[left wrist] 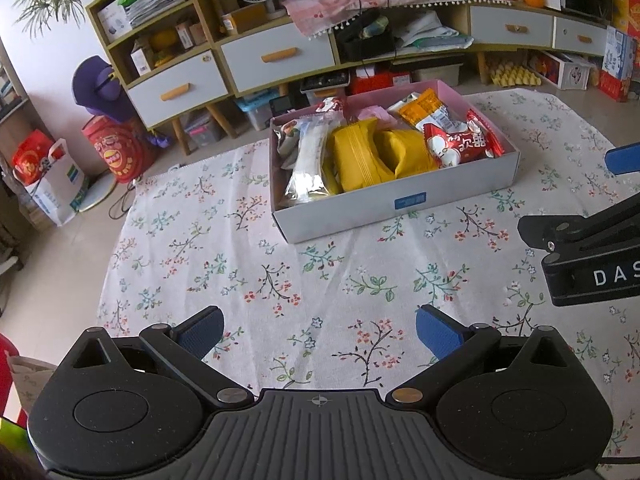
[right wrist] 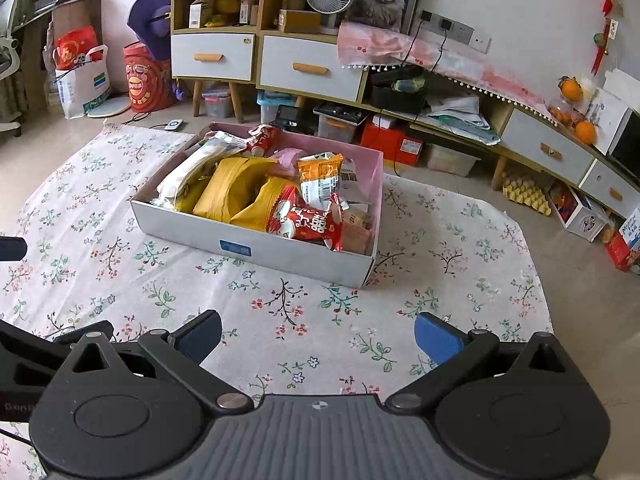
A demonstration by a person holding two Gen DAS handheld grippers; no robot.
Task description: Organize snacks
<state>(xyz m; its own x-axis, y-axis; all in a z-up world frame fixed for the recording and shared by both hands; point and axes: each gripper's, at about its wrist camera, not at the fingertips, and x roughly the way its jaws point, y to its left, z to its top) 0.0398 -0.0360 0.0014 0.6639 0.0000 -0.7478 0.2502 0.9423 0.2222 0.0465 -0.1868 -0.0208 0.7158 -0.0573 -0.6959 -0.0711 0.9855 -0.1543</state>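
surroundings: floral cloth [left wrist: 240, 280] under both grippers, nothing between them and the box
box [right wrist: 280, 254]: ahead, packed with snacks [right wrist: 304, 220]
left gripper [left wrist: 319, 330]: spread, empty
right gripper [right wrist: 318, 334]: spread, empty

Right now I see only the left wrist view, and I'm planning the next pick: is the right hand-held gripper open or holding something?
Observer: The right hand-held gripper is open, with nothing between its fingers, above bare cloth.
Operator: Is anything hidden past the red packet at the box's right end?
Observer: Yes. Flat brownish packets lie beside the red packet, against the end wall of the box.
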